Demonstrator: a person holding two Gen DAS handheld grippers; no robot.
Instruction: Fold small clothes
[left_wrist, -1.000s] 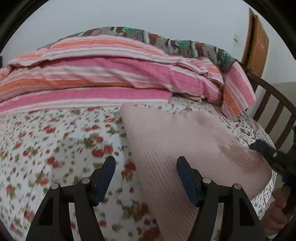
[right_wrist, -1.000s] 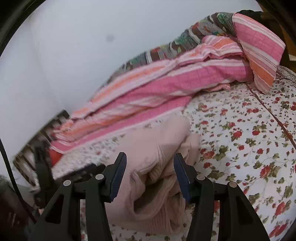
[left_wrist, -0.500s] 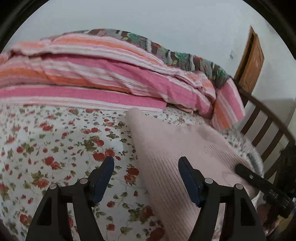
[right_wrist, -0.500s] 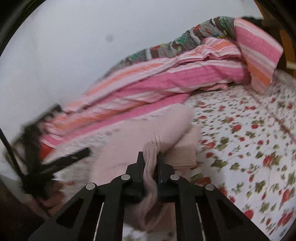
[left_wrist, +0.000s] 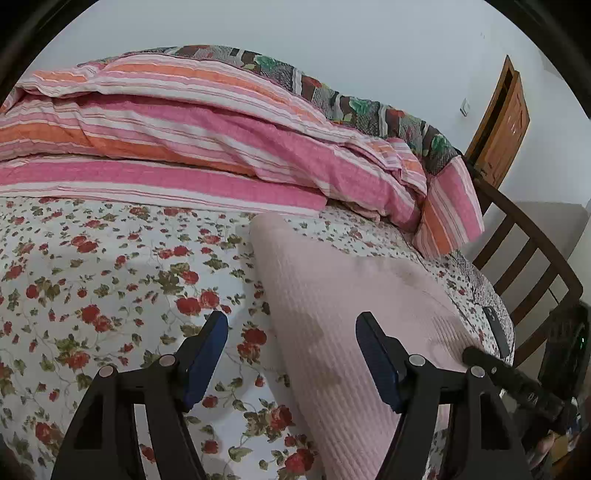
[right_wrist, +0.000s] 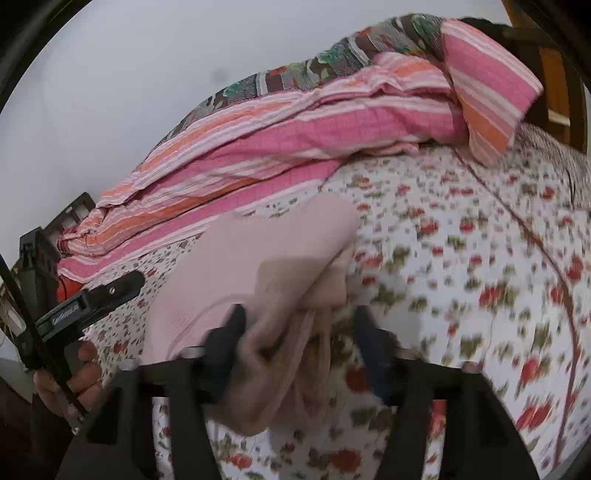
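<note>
A pale pink knit garment (left_wrist: 343, 317) lies folded on the floral bedsheet (left_wrist: 110, 280). My left gripper (left_wrist: 291, 354) is open and empty, its right finger over the garment's near edge, its left finger over the sheet. In the right wrist view the garment (right_wrist: 251, 266) shows a bunched loose end between the fingers of my right gripper (right_wrist: 299, 350), which stands open; the picture is blurred by motion. The right gripper's finger also shows in the left wrist view at the garment's right end (left_wrist: 517, 384).
A pink and orange striped quilt (left_wrist: 207, 140) is piled along the back of the bed against the wall. A dark wooden bed rail (left_wrist: 532, 251) and a wooden door (left_wrist: 502, 118) are to the right. A dark phone-like object (left_wrist: 496, 328) lies near the bed's right edge.
My right gripper closed on the garment's bunched end half a second ago and has now opened, leaving the fabric loose between its fingers. My left gripper stayed open and shifted slightly.
</note>
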